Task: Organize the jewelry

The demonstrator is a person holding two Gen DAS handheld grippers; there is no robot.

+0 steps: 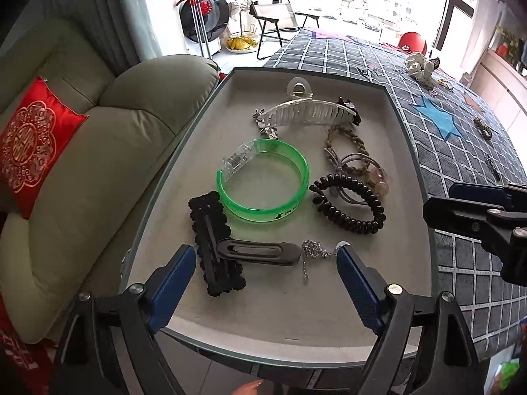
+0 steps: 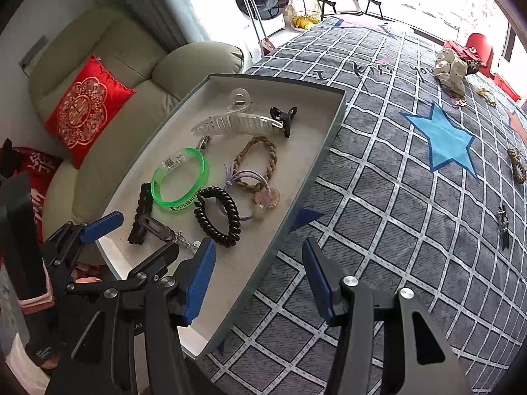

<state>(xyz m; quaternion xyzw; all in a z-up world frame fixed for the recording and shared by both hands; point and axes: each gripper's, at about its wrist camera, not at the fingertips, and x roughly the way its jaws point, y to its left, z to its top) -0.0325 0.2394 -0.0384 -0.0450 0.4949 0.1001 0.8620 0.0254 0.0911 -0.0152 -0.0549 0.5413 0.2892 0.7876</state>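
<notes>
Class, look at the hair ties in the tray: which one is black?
The coiled hair tie, shaped like a telephone cord. The braided tie is tan and the thin elastic is lilac.

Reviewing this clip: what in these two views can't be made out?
- Small pieces lying on the checked cloth far right, e.g. one dark item: too small and fisheye-warped in both views to identify.
- Print on the green bangle: too small to read.
- Silver chain: partly behind a left gripper finger.
- Right gripper: cut off by the left wrist frame's right edge.
</notes>
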